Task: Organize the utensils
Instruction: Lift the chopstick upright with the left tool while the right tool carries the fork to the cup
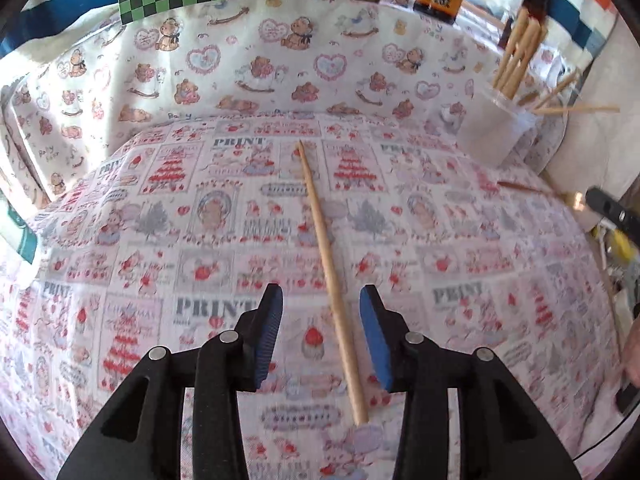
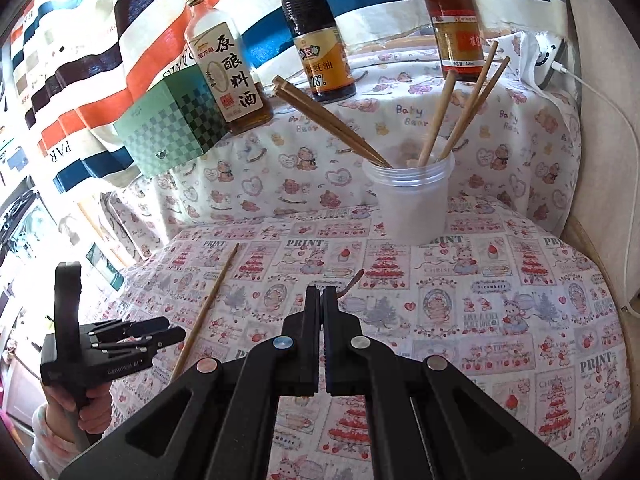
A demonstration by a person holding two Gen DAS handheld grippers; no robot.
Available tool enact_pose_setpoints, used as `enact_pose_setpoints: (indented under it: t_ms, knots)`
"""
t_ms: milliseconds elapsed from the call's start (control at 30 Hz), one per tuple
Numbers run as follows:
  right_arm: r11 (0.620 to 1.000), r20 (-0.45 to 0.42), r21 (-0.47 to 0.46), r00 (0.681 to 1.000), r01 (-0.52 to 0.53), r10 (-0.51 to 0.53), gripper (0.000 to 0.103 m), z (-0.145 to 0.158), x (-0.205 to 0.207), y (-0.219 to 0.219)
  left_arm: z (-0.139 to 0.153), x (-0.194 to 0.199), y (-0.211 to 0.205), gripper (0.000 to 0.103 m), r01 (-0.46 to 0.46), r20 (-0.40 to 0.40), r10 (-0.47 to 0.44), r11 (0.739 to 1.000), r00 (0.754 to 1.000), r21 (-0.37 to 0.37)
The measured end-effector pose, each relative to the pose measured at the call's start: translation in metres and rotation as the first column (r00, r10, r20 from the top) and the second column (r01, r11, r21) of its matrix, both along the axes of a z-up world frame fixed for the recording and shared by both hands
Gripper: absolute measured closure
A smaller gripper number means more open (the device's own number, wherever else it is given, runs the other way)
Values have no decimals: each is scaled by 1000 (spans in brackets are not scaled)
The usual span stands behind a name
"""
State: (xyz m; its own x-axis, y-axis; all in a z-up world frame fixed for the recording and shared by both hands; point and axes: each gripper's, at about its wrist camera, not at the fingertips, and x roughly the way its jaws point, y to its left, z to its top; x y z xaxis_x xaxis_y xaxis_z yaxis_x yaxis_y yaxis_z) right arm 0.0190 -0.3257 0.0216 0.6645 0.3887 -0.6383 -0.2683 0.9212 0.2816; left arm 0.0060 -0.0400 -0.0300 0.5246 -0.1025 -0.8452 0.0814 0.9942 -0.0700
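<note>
Left wrist view: the left hand-held gripper [image 1: 321, 308] hangs released, pads straddling the light wooden chopstick [image 1: 329, 264] lying on the printed cloth surface [image 1: 160, 240]. Best to descend squarely and pinch near its thick end.

Right wrist view: the right hand-held gripper [image 2: 321, 294] is clenched on a dark chopstick [image 2: 352, 280] (only its tip shows). The plastic cup [image 2: 408, 204] stands ahead, with open cloth between.

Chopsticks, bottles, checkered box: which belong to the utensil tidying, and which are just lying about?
Part of the job:
- loose chopstick lying flat
- dark chopstick in the right gripper
- plastic cup
- chopsticks standing in the cup

Just lying about:
- sauce bottles at the back
- green checkered box
</note>
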Motion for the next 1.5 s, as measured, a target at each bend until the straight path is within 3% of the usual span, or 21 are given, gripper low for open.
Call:
enact_pose_setpoints:
  t_ms: [33,100,200,267,300,367,433,567,700,767,833,933,1133,1267,1367,1500]
  knots:
    - [1000,-7,10,1000,-13,13,101,0,-1,1,-4,-6,-3,68,7,-16,-7,1000,1000,23]
    - [999,-16,10,999,-44,44,101,-1,-4,6,-14,-15,-11,68,42,-50,-44,999,998,-34]
    - [999,2,-20,999,-43,43,101,-1,-8,13,-16,-25,-24,67,52,-3,-51,997,999,51]
    - [999,0,-18,999,-50,50,101,-2,-9,13,-20,-27,-26,67,53,-16,-52,997,999,59]
    - [999,0,-12,999,-51,51,101,-1,-9,12,-21,-30,-26,69,51,0,-51,997,999,65]
    - [999,10,-8,999,-50,50,101,0,-10,10,-21,-35,-28,96,55,25,-58,994,998,96]
    - [999,23,-7,998,-54,54,101,2,-11,9,-21,-40,-30,97,45,42,-50,992,998,118]
    - [998,51,17,997,-64,64,101,3,-11,8,-20,-34,-24,97,17,80,-23,996,997,84]
    - [997,73,46,996,-63,60,101,3,-9,5,9,-30,-12,97,-11,165,11,1000,986,-2]
    - [996,88,60,994,-68,62,101,4,-9,4,32,-33,-9,97,17,232,-7,999,973,-45]
    - [995,102,76,993,-72,64,101,5,-9,3,53,-38,-10,97,43,309,-27,998,951,-45]
    - [990,101,111,992,-85,74,101,3,-7,1,76,-43,-12,97,29,363,-15,999,931,-32]
    - [990,109,121,992,-77,64,101,2,-5,-1,101,-37,-18,97,23,362,-25,1000,932,12]
    - [989,108,123,992,-82,69,101,2,-5,-1,101,-34,-24,97,43,323,-59,997,944,56]
    - [991,117,98,990,-93,81,101,2,-7,4,97,-31,-25,97,42,287,-53,998,956,46]
    - [990,120,88,988,-107,96,101,2,-10,9,97,-31,-24,97,27,292,-43,998,956,60]
